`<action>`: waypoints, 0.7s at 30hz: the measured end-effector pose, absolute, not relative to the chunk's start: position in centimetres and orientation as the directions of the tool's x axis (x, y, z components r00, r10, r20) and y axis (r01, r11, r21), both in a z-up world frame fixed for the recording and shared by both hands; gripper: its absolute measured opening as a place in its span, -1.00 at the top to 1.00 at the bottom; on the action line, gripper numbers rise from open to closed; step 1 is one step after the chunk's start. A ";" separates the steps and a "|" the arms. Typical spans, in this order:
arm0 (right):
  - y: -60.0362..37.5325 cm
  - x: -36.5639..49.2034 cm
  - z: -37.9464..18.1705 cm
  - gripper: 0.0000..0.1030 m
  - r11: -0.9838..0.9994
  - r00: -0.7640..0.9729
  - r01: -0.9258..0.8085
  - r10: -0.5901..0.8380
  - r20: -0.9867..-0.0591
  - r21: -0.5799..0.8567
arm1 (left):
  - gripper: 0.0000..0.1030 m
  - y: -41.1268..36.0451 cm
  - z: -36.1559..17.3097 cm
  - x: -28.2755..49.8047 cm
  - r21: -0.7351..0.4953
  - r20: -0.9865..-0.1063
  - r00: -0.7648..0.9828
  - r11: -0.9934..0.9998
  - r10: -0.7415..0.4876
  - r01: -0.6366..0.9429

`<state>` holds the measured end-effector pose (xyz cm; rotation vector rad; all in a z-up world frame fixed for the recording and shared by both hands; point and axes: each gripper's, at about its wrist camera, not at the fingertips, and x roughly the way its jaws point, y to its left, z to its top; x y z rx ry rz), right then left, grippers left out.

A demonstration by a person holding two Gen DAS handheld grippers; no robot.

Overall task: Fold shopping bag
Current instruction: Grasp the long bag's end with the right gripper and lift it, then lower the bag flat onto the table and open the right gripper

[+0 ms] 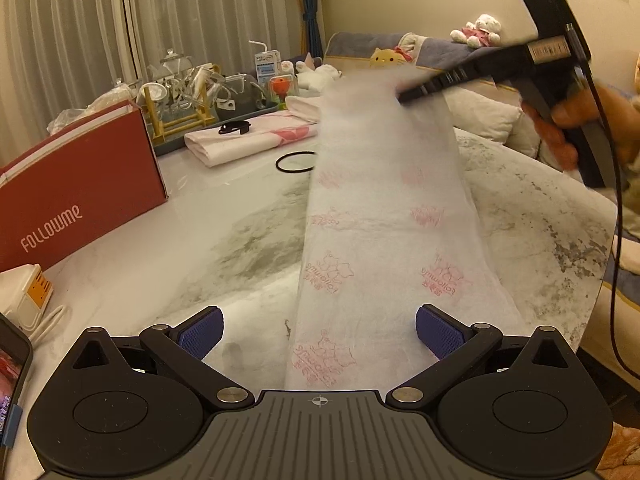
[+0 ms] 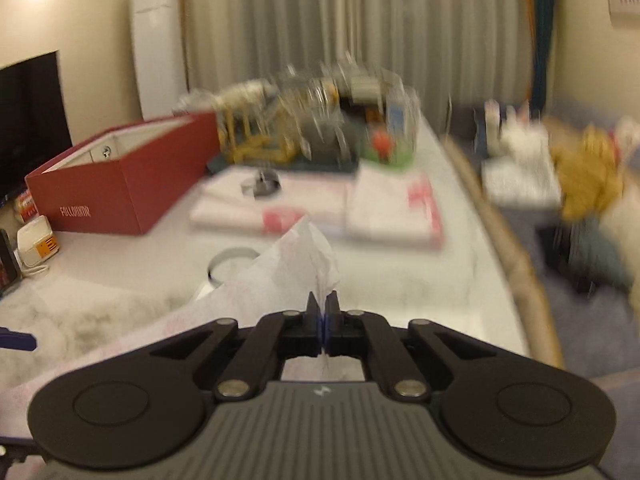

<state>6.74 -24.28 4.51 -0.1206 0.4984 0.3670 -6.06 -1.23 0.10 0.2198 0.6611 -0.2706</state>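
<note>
my right fingers (image 2: 323,304) pinch the far end of the shopping bag (image 1: 384,240), lifting it off the bench (image 1: 180,248); my left fingers (image 1: 320,332) stand wide over its near end, pressing nothing. unpinned, the thin fabric may drag sideways or slip the pinch, skewing the fold.

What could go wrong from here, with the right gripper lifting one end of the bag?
1. The right gripper pinches only a thin bunched tip of the bag, so it may slip out.
2. The left gripper is open with the near end lying loose between its fingers; the whole bag may drag instead of folding.
3. The black ring lies at the bag's edge and could get swept along.
</note>
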 end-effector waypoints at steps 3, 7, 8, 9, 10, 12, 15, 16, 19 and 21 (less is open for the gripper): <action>-22.1 7.4 7.1 1.00 0.883 0.833 -0.459 0.389 -0.394 -0.098 | -1.00 -1.7 0.0 -5.8 0.107 -0.622 0.766 0.951 -0.163 0.289; -19.0 11.0 6.9 0.95 0.855 0.834 -0.477 0.367 -0.411 -0.204 | -1.00 -2.6 0.0 -4.6 0.100 -0.621 0.769 0.956 -0.155 0.274; -18.2 12.0 6.6 0.90 0.849 0.835 -0.476 0.353 -0.422 -0.230 | -1.00 -2.9 0.0 -4.4 0.101 -0.621 0.768 0.956 -0.156 0.276; -17.8 12.9 6.0 0.63 0.847 0.835 -0.472 0.341 -0.431 -0.245 | -1.00 -3.0 0.0 -4.3 0.102 -0.621 0.769 0.956 -0.155 0.275; -17.6 13.2 5.7 0.28 0.849 0.836 -0.467 0.331 -0.438 -0.248 | -1.00 -3.1 0.0 -4.2 0.104 -0.620 0.769 0.956 -0.154 0.274; -17.7 12.9 5.7 -0.22 0.859 0.847 -0.449 0.321 -0.425 -0.246 | -1.00 -3.3 -0.1 -4.2 0.099 -0.618 0.771 0.957 -0.154 0.271; -18.8 9.7 7.0 -0.35 0.879 0.880 -0.419 0.330 -0.340 -0.230 | -1.00 -2.9 -0.3 -4.0 0.069 -0.620 0.767 0.962 -0.168 0.266; -19.2 8.5 7.5 -0.32 0.869 0.864 -0.449 0.362 -0.350 -0.207 | -1.00 -3.0 -0.3 -3.9 0.067 -0.621 0.766 0.962 -0.168 0.265; -19.8 5.0 8.0 -0.26 0.809 0.766 -0.575 0.480 -0.427 -0.121 | -1.00 -3.4 -0.3 -3.6 0.080 -0.620 0.768 0.961 -0.160 0.264; -19.5 3.2 7.3 -0.22 0.775 0.702 -0.626 0.511 -0.496 -0.086 | -1.00 -3.8 -0.3 -3.4 0.090 -0.620 0.770 0.961 -0.153 0.263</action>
